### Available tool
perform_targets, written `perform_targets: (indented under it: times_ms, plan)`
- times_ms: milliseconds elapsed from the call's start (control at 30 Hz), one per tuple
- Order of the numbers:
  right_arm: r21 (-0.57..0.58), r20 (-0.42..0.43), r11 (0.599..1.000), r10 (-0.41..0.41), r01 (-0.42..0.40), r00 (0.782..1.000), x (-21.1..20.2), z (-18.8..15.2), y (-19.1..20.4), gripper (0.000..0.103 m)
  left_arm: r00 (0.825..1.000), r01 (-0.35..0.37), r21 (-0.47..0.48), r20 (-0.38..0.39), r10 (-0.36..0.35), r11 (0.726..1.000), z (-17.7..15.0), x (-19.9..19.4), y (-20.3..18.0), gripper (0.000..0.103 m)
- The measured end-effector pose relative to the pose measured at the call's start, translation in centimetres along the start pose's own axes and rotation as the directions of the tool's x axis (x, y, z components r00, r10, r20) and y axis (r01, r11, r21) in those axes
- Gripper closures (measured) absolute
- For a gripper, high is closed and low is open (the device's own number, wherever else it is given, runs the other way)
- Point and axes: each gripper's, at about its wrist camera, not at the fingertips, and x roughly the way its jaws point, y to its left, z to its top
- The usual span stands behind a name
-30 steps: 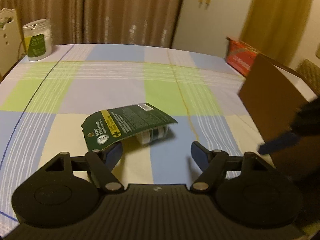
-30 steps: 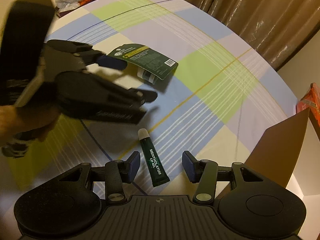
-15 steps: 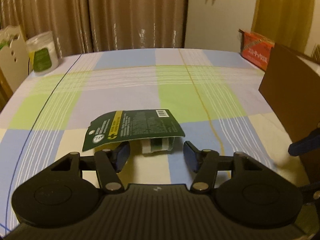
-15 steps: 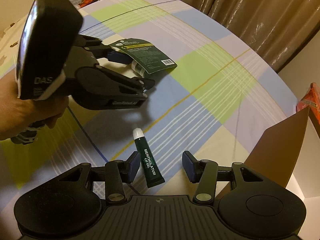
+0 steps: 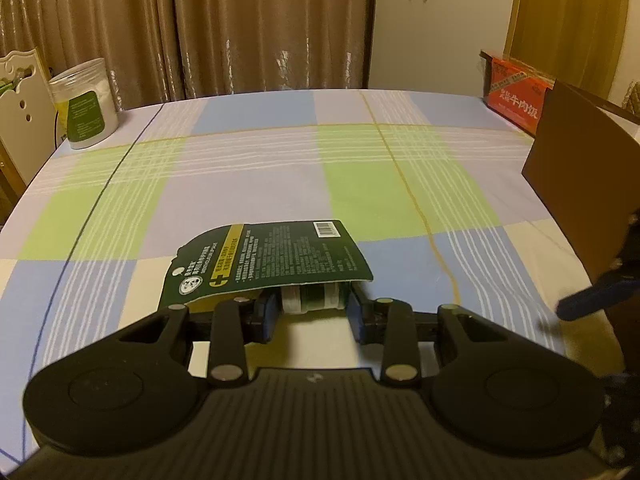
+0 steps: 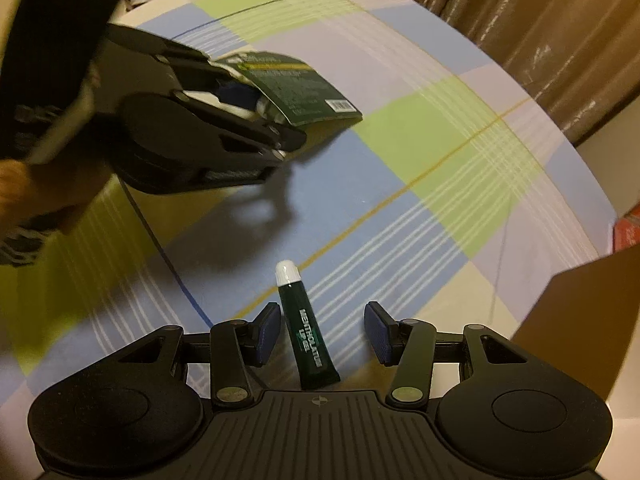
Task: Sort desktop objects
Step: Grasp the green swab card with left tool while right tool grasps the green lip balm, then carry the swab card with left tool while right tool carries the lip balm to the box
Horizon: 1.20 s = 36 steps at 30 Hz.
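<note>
Tube (image 6: 308, 330) of lip gel lies flat on the checked tablecloth (image 6: 420, 92) between the blue pads of the right gripper (image 6: 322, 332), cap pointing to 12 o'clock, tail end under the gripper body. Jaws stand wide, both pads clear of the tube, left pad just beside it, right pad further off. Judgement: gripper is lined up along the tube so a squeeze would catch its flat sides.

At 10 o'clock in the right wrist view, left gripper (image 5: 312, 314) straddles the small roll-shaped item (image 5: 312, 299) tucked under the dark green backing card (image 5: 276, 258). Jaws narrowed, pads at either end of the roll, contact too close to call. Card overhangs the pads, probably why it comes in low.

Brown cardboard box (image 5: 576, 184) stands open at 2 o'clock, likely the sorting bin. White jar (image 5: 84, 110) far off at 10 o'clock, red carton (image 5: 514, 94) far at 1 o'clock.
</note>
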Motion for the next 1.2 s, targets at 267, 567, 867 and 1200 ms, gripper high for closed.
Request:
perform_targets:
  times_ms: [267, 567, 867, 1200]
  plan:
    - [-0.008, -0.029, 0.999, 0.034, -0.034, 0.999, 1.4, 0.8, -0.4, 0.053, 1.0, 0.001, -0.019, 0.006, -0.001, 1.0, -0.4, -2.3, 2.0, 0.073]
    - [-0.012, -0.049, 0.998, 0.054, -0.054, 0.997, 1.8, 1.3, -0.4, 0.088, 1.0, 0.006, -0.049, 0.0, -0.006, 0.999, -1.5, -4.2, 2.9, 0.073]
    - [0.076, 0.035, 0.996, 0.052, -0.055, 0.998, -1.5, 0.5, 0.4, 0.089, 1.0, 0.028, -0.028, 0.009, -0.027, 0.999, -1.7, -6.5, 2.7, 0.073]
    - [0.263, 0.168, 0.964, 0.003, -0.048, 0.986, -9.4, -2.4, 1.4, 0.089, 0.996, 0.081, 0.047, 0.026, -0.082, 0.996, -2.1, -11.0, 1.4, 0.073]
